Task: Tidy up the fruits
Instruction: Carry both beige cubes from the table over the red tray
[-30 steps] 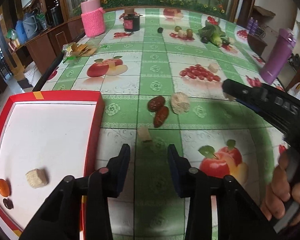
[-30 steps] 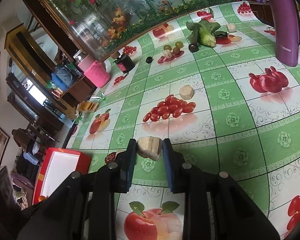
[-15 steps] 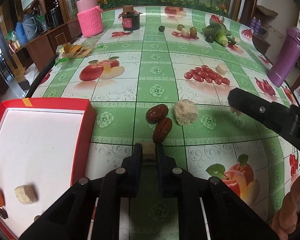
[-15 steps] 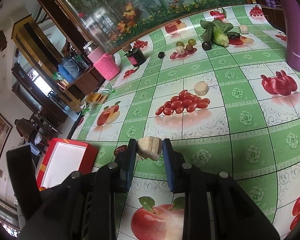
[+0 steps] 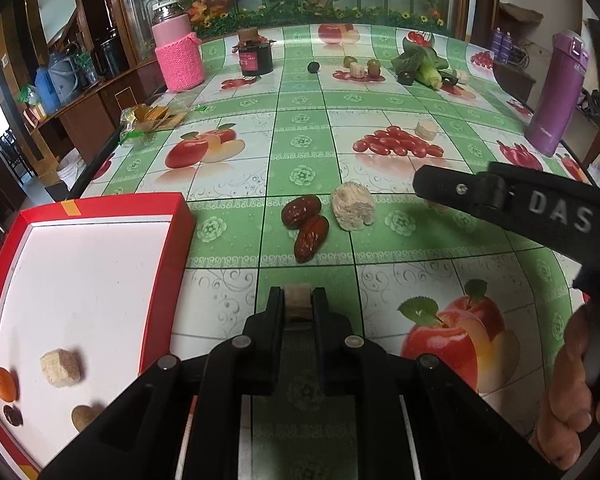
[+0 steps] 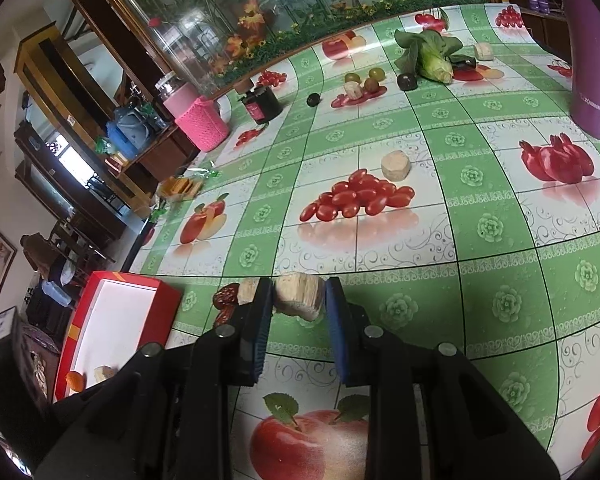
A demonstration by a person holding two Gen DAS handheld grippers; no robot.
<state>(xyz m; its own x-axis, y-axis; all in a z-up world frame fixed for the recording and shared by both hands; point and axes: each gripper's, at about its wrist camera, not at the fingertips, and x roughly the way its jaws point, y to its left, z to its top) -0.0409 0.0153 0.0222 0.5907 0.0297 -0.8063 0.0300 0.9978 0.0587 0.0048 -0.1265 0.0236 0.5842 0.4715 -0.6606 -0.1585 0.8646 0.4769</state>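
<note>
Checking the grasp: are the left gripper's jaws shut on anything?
Shut. The left gripper has its jaws pressed against both sides of a small tan chunk, above the tablecloth.

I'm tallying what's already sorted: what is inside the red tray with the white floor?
In the red tray: a beige cube, an orange fruit, a small dark fruit and a brownish round piece. The left gripper hides its near corner.
</note>
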